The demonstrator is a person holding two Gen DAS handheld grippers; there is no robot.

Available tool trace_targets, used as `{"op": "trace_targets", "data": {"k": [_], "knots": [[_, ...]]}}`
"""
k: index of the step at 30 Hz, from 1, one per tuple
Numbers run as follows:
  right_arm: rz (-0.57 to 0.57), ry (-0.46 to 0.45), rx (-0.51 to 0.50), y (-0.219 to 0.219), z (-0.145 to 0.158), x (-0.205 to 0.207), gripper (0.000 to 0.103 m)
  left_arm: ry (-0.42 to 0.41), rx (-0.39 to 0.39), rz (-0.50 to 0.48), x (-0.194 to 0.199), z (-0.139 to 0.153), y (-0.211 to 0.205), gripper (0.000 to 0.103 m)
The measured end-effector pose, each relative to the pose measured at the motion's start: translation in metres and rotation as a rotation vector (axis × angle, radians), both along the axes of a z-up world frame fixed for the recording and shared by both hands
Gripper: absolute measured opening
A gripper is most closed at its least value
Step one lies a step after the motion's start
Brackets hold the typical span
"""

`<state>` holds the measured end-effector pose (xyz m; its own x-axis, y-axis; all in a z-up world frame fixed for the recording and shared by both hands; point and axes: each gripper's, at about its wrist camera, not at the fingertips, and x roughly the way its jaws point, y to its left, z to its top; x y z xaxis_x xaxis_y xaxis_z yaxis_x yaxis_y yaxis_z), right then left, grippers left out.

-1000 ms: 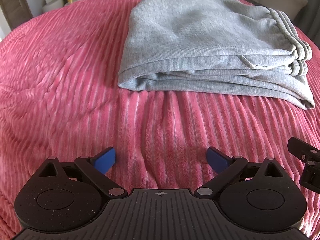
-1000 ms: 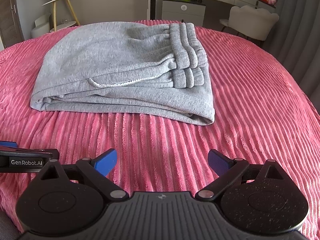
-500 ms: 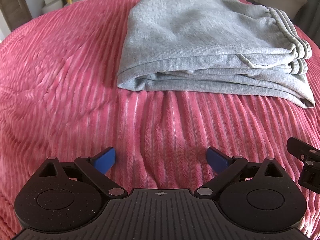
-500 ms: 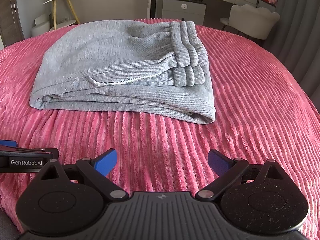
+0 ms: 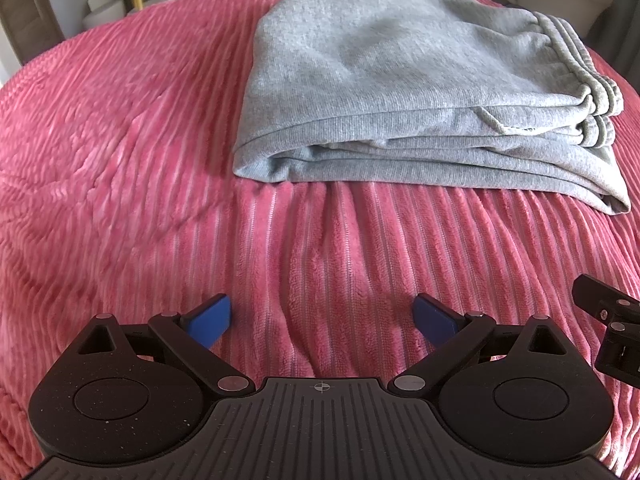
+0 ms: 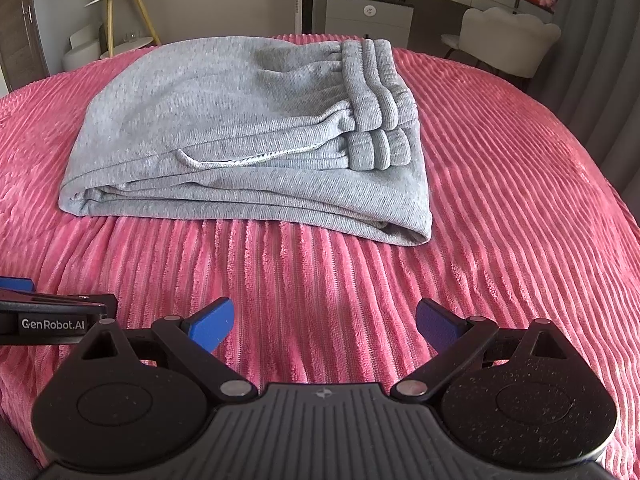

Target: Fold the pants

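Grey pants [image 5: 400, 92] lie folded in a stacked rectangle on the pink ribbed bedspread [image 5: 120, 140], with the ribbed waistband on the right. They also show in the right wrist view [image 6: 240, 136]. My left gripper [image 5: 323, 314] is open and empty, well short of the pants' near edge. My right gripper [image 6: 325, 318] is open and empty, also on the near side of the pants. Each gripper shows at the edge of the other's view, the right one [image 5: 608, 316] and the left one [image 6: 52, 312].
The bedspread [image 6: 520, 200] spreads wide around the pants. Beyond the bed stand a white chair [image 6: 508, 40], a grey dresser [image 6: 368, 16], a round side table with yellow legs [image 6: 120, 8] and a grey curtain [image 6: 600, 40] at the right.
Both grippers have drifted slightly, so the pants sit a touch lower and nearer in both views. The jaws stay open and the pants have not moved.
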<state>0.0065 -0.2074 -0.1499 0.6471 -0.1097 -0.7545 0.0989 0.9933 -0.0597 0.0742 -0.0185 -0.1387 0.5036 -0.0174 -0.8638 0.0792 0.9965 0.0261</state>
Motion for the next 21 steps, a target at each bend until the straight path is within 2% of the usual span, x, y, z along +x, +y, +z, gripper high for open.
{"op": "trace_targets", "data": {"k": [21], "knots": [[0.000, 0.003, 0.000, -0.0008, -0.0003, 0.0010, 0.097, -0.007, 0.009, -0.005, 0.0001, 0.0007, -0.0015, 0.100]]}}
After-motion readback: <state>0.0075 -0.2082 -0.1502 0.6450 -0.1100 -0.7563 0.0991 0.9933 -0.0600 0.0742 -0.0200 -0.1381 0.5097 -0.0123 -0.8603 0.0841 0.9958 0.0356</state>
